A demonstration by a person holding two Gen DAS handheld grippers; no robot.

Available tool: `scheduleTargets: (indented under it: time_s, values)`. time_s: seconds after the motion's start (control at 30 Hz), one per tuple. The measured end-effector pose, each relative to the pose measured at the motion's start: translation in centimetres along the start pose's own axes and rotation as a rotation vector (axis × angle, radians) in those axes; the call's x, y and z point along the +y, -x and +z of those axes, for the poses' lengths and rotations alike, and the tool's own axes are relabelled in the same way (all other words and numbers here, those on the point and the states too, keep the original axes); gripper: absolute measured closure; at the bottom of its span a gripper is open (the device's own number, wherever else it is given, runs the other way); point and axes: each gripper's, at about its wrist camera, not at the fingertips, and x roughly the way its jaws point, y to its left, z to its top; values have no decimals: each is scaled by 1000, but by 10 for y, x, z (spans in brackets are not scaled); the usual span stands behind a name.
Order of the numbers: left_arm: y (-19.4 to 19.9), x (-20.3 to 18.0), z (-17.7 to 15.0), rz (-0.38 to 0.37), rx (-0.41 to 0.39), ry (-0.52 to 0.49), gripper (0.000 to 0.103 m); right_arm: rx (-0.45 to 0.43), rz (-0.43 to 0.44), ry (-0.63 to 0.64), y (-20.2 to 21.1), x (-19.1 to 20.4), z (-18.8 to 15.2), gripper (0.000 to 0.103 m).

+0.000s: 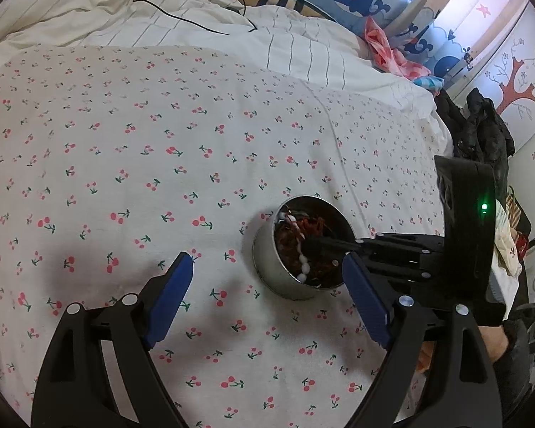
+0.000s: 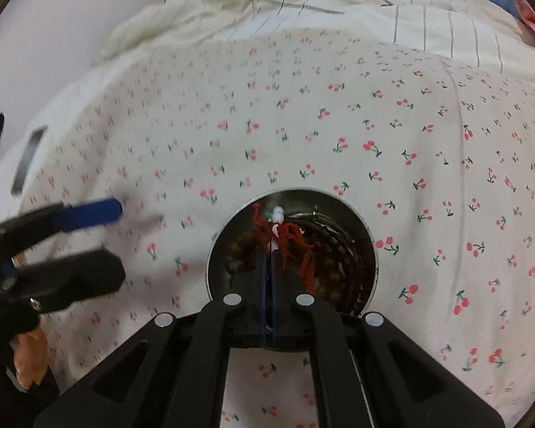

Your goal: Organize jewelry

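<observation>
A round metal tin (image 1: 267, 267) stands on the cherry-print bedsheet and holds brown and red beaded jewelry. It also shows in the right wrist view (image 2: 369, 235). My right gripper (image 2: 270, 249) reaches into the tin and is shut on a white bead string with red cord (image 2: 276, 215). The same white bead string (image 1: 304, 265) hangs over the tin's near rim in the left wrist view, where the right gripper (image 1: 308, 244) comes in from the right. My left gripper (image 1: 267, 260) is open and empty just above the sheet, its blue pads (image 1: 171, 296) either side of the tin's near edge.
The cherry-print sheet (image 1: 142, 142) covers the bed. A rumpled striped duvet (image 1: 196, 18) with a black cable lies at the far side. Dark clothing (image 1: 481, 128) and clutter sit off the bed's right edge. A dark flat object (image 2: 28, 157) lies at the bed's left edge.
</observation>
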Motion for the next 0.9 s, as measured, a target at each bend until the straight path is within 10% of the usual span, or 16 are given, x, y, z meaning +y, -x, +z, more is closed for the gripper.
scheduleTargets:
  time_s: [0.13, 0.23, 0.9]
  values:
    - [2, 1, 0, -2, -6, 7, 20, 10, -37, 53, 18, 7, -8, 95]
    - [2, -1, 0, -1, -4, -4, 20, -54, -38, 43, 44, 4, -17, 43]
    - [19, -3, -50, 296, -172, -19, 16, -459, -220, -76, 91, 0, -109, 38]
